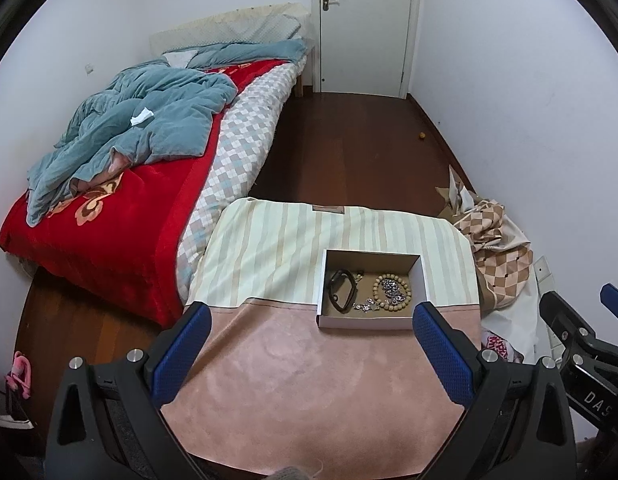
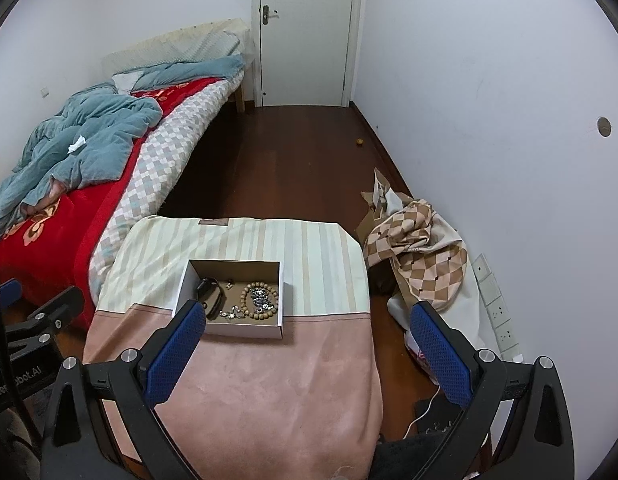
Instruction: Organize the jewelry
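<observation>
A small open cardboard box (image 1: 423, 280) (image 2: 181, 284) sits on a cloth-covered table (image 1: 277, 360) (image 2: 269, 368). Inside lie a wooden bead bracelet (image 1: 405, 294) (image 2: 245, 304), a black bangle (image 1: 341, 292) (image 2: 211, 294), and silver chain pieces (image 1: 367, 307) (image 2: 233, 314). My left gripper (image 1: 313, 314) is open and empty, hovering before the box. My right gripper (image 2: 309, 312) is open and empty, its left finger (image 2: 177, 344) overlapping the box's near left corner in view.
A bed (image 1: 121, 184) with a red blanket and a blue quilt stands on the left. A pile of checkered cloth (image 2: 417, 244) lies on the wooden floor at the right by the wall. A white door (image 1: 365, 24) is at the back.
</observation>
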`<state>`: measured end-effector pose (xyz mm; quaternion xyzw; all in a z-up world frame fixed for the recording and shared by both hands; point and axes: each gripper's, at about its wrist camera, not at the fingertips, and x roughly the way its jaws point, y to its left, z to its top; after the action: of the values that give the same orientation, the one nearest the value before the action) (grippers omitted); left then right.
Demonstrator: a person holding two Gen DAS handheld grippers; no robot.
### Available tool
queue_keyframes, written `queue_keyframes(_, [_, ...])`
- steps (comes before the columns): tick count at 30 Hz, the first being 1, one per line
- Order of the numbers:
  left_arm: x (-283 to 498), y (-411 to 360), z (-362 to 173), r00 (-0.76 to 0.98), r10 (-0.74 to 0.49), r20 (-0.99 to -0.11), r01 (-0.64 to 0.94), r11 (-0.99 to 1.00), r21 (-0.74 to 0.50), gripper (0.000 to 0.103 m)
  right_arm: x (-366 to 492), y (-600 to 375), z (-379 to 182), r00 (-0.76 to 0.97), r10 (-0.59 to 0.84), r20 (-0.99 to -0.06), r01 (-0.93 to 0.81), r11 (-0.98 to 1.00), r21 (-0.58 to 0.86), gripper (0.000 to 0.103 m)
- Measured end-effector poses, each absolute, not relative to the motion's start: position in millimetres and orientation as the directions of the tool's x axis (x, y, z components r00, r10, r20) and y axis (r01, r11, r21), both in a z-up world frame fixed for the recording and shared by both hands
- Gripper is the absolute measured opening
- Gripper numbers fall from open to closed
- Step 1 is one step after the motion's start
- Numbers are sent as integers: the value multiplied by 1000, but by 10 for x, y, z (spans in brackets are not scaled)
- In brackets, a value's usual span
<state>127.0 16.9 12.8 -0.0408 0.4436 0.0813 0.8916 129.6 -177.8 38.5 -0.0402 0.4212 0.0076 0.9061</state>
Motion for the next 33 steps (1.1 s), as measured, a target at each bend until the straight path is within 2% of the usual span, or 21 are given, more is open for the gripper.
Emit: queue_keyframes(33, [1369, 201, 13, 555, 100, -826, -183, 983, -3, 103, 1515, -1676, 228, 590, -28, -807, -70, 994, -85, 103])
